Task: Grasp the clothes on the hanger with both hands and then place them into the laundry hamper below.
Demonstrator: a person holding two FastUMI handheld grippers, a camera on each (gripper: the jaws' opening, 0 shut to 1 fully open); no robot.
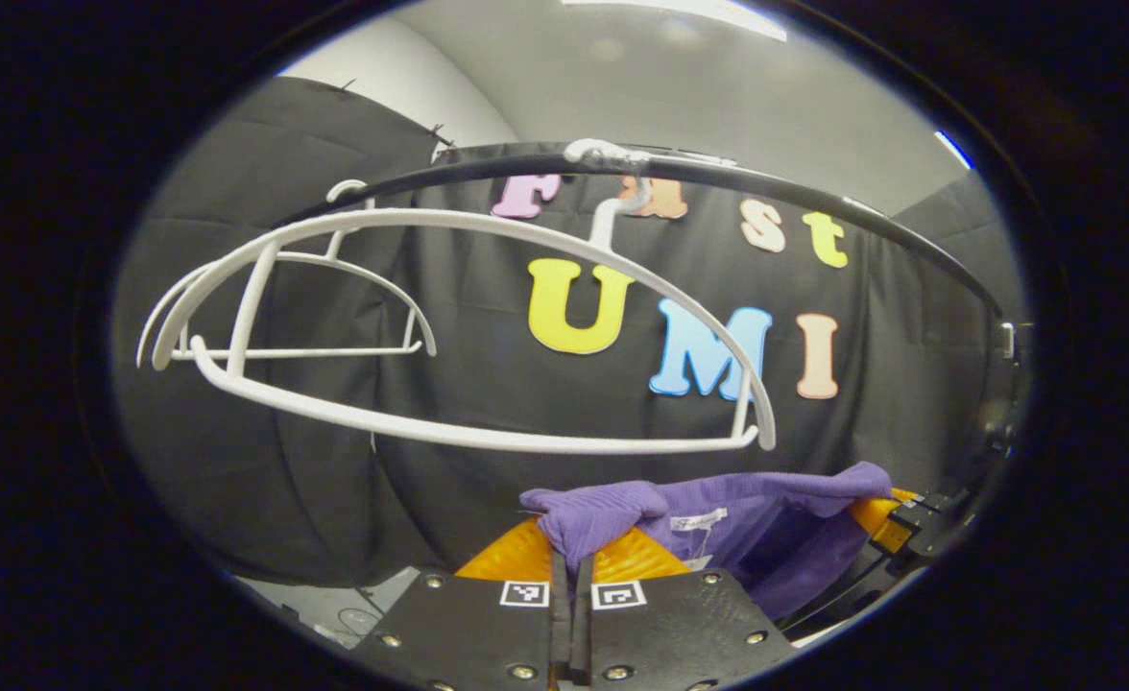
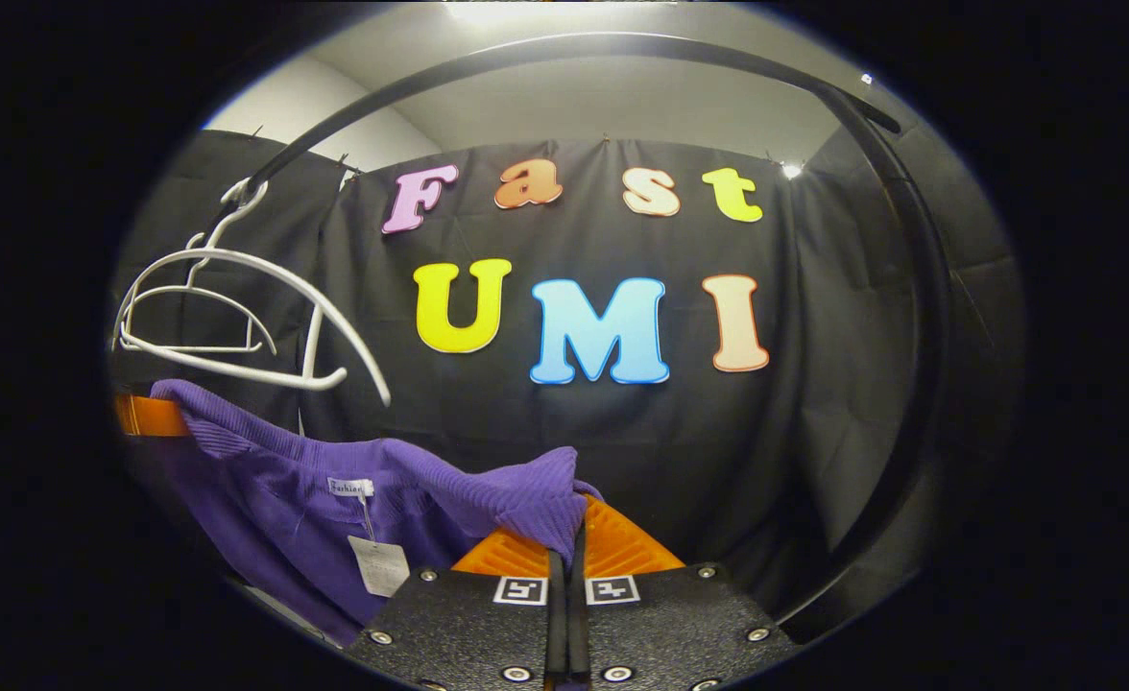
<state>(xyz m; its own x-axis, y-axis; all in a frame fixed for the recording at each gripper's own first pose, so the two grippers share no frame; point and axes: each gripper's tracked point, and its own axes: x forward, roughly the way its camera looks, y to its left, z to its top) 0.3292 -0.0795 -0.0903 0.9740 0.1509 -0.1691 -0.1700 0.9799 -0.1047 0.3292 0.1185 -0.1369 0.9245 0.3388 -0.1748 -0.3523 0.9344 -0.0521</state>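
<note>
Left gripper [image 1: 572,566] clenched on one shoulder of the purple sweater [image 1: 766,528], pointing level toward the booth wall. Right gripper [image 2: 565,552] likewise pinching the other shoulder, sweater stretched between both, tag [image 2: 379,564] dangling. Hanging bare above on the black rail [image 1: 766,182]: two white hangers [image 1: 449,336].

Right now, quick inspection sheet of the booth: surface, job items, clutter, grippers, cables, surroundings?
Surface: nothing seen.
Job's things: purple sweater off the hangers, stretched between both grippers, paper tag dangling. Laundry hamper: nothing seen.
Clutter: two bare white hangers on the black rail.
Grippers: left hand-held gripper shut on the sweater's one shoulder; right hand-held gripper shut on the other.
Cables: nothing seen.
Surroundings: black cloth wall, white ceiling.
</note>
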